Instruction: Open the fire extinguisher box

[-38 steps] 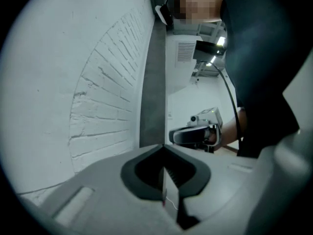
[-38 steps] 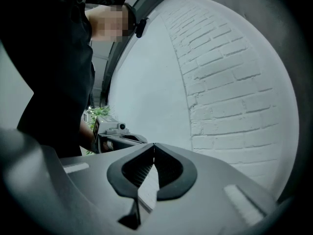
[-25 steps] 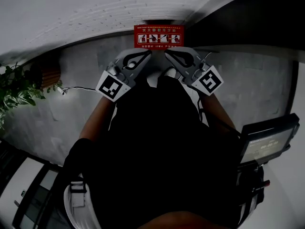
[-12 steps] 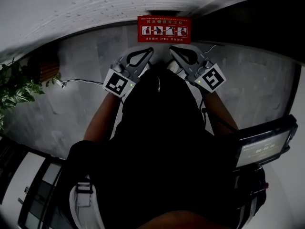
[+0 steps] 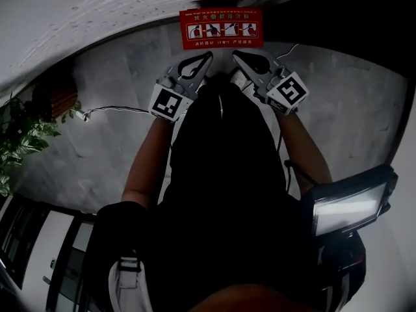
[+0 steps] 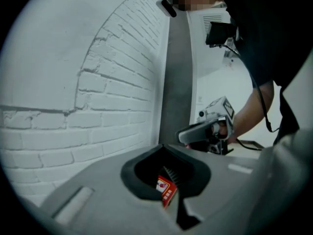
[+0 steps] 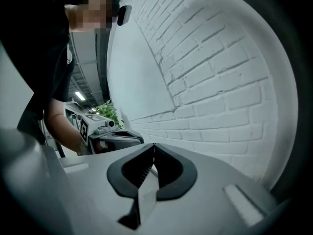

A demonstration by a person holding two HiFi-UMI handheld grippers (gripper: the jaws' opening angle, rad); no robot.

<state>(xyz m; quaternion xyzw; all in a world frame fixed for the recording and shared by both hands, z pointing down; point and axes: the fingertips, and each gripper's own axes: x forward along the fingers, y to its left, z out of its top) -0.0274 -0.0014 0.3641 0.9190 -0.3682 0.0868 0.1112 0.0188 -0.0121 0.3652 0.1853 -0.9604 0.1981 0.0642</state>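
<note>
- Approach step, I judge: left gripper (image 5: 207,57) and right gripper (image 5: 236,54) are hovering just short of the red fire extinguisher box (image 5: 221,28), which is sitting against the brick wall (image 5: 97,8).
- Both are keeping their jaws pressed together, pinching nothing.
- Next move is likely calling for opening the jaws at the lid edge.

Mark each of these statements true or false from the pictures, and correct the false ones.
1. The jaws of the left gripper and of the right gripper are together and grip nothing. True.
2. The red fire extinguisher box stands by the white brick wall. True.
3. The right gripper is clamped on the box. False: it is held in the air, apart from the box, with nothing in it.
4. The leafy plant is on the person's right. False: it is on the person's left, at the left edge of the head view.
</note>
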